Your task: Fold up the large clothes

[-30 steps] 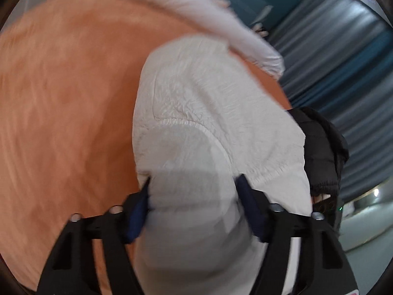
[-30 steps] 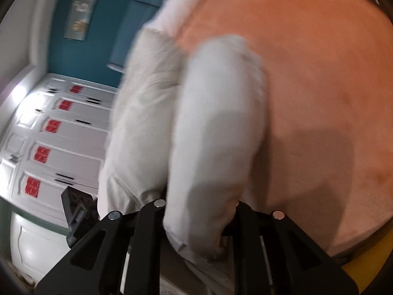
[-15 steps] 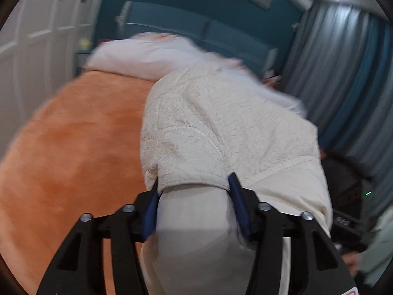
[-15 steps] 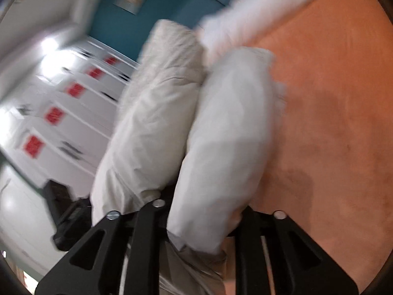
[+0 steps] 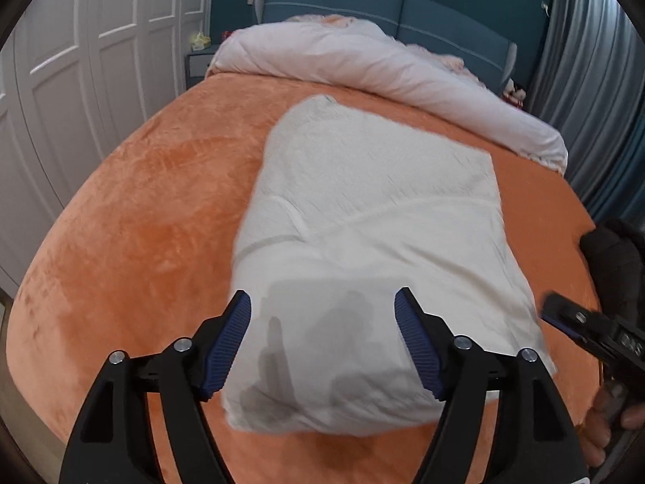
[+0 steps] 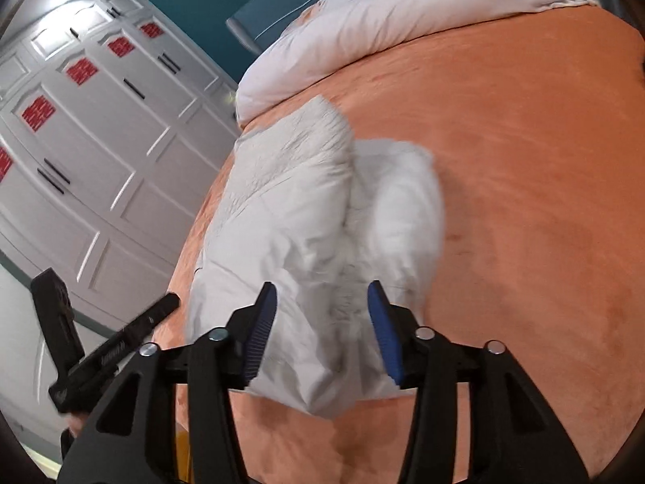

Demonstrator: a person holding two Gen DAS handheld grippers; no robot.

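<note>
A white padded garment lies folded in a thick bundle on the orange bed cover. My left gripper hovers over its near end. Its jaws are opening, and the blue pads stand clear of the cloth on either side. In the right wrist view the same garment lies with a blurred fold settling on its right side. My right gripper is over its near end, jaws opening, cloth between the pads but not pinched. Each gripper shows in the other's view: the right gripper and the left gripper.
A rolled white duvet lies across the head of the bed in front of a blue headboard. White wardrobe doors line the left side and grey-blue curtains the right. A dark sleeve shows at the right edge.
Both grippers held the garment's near end shut between their pads; now both have opened and drawn back, and the garment has dropped flat onto the bed.
</note>
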